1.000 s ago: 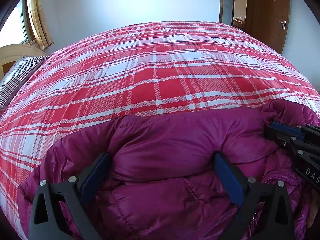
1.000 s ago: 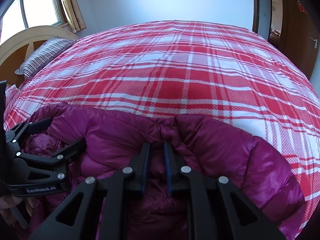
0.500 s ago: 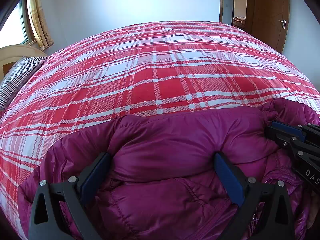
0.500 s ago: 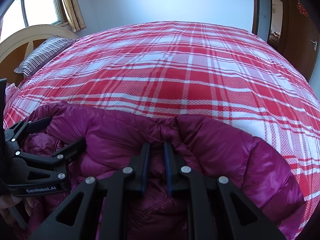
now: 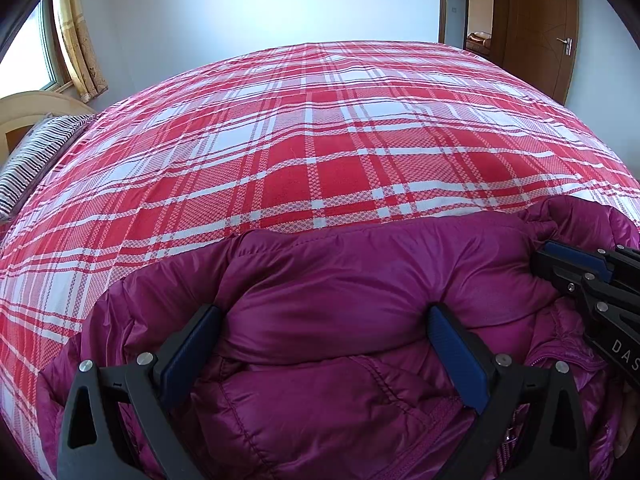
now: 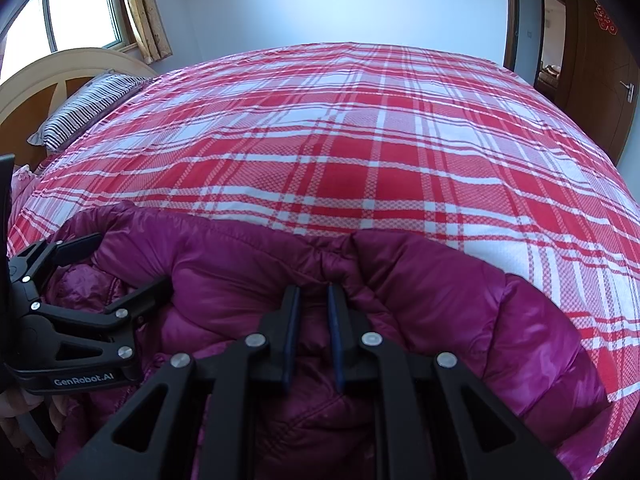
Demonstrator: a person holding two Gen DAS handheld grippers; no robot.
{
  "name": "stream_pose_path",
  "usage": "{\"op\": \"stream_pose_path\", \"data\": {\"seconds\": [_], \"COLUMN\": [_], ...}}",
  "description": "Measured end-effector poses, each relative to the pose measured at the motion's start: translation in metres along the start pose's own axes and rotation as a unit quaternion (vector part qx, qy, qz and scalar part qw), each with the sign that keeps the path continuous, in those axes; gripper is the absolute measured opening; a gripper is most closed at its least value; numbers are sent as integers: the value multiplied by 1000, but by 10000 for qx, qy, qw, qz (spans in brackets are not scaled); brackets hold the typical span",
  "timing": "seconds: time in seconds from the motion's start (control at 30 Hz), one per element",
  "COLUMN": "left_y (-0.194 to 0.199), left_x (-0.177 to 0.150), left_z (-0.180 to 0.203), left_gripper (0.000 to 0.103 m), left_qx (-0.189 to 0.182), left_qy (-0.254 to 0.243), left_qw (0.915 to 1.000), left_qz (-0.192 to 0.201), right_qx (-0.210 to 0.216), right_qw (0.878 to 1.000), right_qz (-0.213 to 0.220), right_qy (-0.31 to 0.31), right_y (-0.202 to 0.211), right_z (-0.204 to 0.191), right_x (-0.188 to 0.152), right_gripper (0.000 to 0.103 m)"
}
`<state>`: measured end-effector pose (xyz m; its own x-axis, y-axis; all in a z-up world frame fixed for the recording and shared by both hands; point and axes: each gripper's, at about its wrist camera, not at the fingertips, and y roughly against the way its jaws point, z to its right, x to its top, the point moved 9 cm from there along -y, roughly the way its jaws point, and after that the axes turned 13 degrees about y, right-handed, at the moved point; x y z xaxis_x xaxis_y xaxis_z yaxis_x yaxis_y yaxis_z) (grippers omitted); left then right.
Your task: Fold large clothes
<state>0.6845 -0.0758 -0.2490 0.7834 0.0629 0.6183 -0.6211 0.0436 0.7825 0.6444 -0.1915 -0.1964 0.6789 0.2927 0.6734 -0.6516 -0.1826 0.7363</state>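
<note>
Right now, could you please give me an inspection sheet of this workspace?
Surface: bed under a red plaid cover, smooth.
Job's things: purple jacket bunched at the near edge, partly folded.
Clutter: striped pillow at the headboard.
Grippers: left gripper open, fingers astride a puffy fold; right gripper nearly shut, pinching jacket fabric.
Cables: nothing seen.
Surroundings: window with curtain, brown door ajar, white wall.

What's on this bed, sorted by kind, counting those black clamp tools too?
Purple puffer jacket: 1
Striped pillow: 1
Plaid bedspread: 1
Grippers: 2, left gripper open, right gripper pinching the jacket
Total: 5
</note>
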Motion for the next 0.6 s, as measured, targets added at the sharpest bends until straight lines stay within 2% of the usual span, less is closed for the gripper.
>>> {"op": "stream_pose_path", "data": {"seconds": [0.43,0.57,0.6], "left_y": [-1,5,13], "left_x": [1,3,6], "left_z": [0,2,2], "left_gripper": [102,102,102], "left_qx": [30,228,384], "left_qy": [-10,-177,-300], "left_qw": [10000,9996,9988], "left_qz": [-5,-60,-80], "right_qx": [96,287,300], "right_qw": [9999,9993,9995], "right_qz": [40,73,24], "right_qy": [-84,-209,-101], "right_y": [0,3,7], "right_z": [-1,0,-2], "right_x": [0,2,3], "right_gripper": [16,17,19]}}
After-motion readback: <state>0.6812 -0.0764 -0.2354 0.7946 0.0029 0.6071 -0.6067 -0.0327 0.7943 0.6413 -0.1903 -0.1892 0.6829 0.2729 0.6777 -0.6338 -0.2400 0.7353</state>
